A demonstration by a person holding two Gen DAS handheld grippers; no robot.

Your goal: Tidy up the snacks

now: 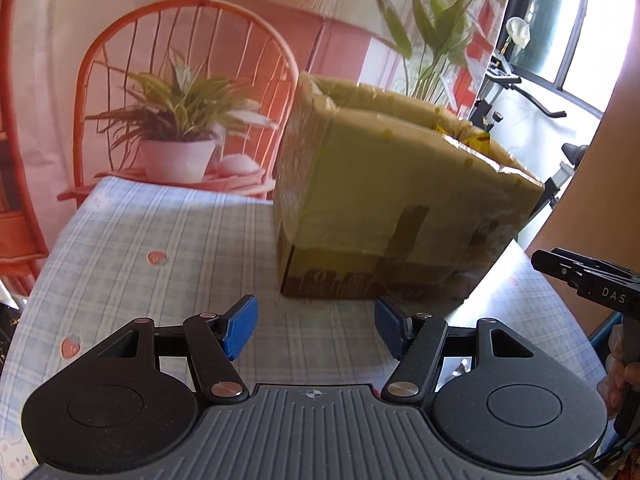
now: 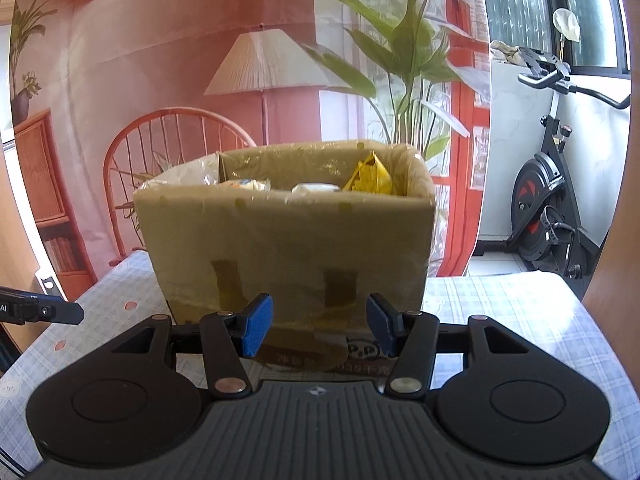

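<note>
Snacks fill a taped box; its print is unreadable.

A checked-cloth table carries one taped cardboard box.

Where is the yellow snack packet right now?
In the right wrist view the yellow snack packet stands inside the open cardboard box, at its right end, beside white packets.

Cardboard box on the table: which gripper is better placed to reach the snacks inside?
Right, probably. The right gripper squarely faces the cardboard box, yellow packet visible over the rim. The left gripper faces a corner, both open and empty.
</note>
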